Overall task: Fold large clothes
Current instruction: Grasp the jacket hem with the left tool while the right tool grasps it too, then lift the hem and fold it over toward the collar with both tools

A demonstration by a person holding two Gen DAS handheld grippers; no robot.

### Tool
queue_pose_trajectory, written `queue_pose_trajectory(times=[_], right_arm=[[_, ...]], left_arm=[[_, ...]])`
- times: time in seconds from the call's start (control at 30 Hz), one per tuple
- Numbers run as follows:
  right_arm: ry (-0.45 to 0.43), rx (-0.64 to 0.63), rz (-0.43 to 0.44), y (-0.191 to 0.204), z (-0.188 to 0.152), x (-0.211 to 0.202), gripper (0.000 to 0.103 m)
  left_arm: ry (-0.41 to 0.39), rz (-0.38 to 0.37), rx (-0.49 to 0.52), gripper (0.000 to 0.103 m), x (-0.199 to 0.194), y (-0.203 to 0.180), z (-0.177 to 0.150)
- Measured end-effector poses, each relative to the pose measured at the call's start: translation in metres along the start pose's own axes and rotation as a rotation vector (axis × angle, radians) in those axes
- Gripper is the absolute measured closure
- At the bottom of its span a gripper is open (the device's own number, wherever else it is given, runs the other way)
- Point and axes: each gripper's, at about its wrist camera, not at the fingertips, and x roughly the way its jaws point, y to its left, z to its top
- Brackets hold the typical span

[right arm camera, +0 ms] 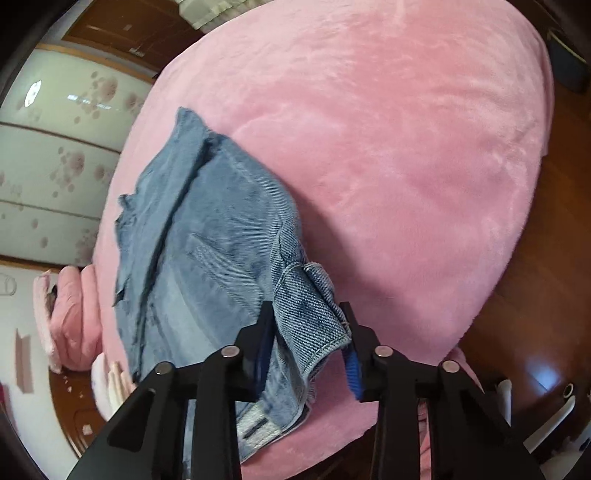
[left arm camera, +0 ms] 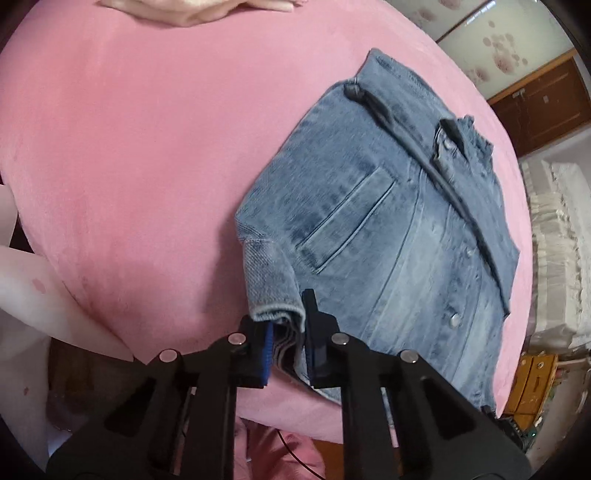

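A partly folded denim jacket (left arm camera: 388,229) is spread on a bed covered by a pink blanket (left arm camera: 129,166), its chest pocket (left arm camera: 347,218) lying flat and closed, with nothing seen in it. A bunched cuff edge of the denim is clamped between the blue pads of the left tool (left arm camera: 290,339) at the near side of the bed. In the right wrist view the jacket (right arm camera: 207,236) is seen again, and a folded sleeve hem is held between the parted fingers of the right tool (right arm camera: 308,339), slightly lifted off the blanket (right arm camera: 406,147). A pale cloth (left arm camera: 192,9) is seen at the far edge
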Motion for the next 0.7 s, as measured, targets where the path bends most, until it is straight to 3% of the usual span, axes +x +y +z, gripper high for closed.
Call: queue_pose_trajectory(times=[0.17,0.33,0.57,0.7], right_arm=[[0.020,-0.025,0.047,0.029,0.006,-0.011,0.079],[0.016,-0.082,0.150,0.083,0.016,-0.028,0.080],[-0.038,-0.073,0.330,0.151,0.049,-0.054,0.083],[-0.081,-0.063,0.416,0.185,0.081,-0.068,0.085]], left_arm=[[-0.009,-0.081,-0.032,0.094,-0.022,-0.009,0.012],[-0.054,-0.191,0.029,0.094,-0.062,-0.048,0.038],[-0.129,-0.305,0.067,0.095,-0.105,-0.106,0.100],[-0.168,-0.301,0.023,0.095,-0.120,-0.131,0.140]])
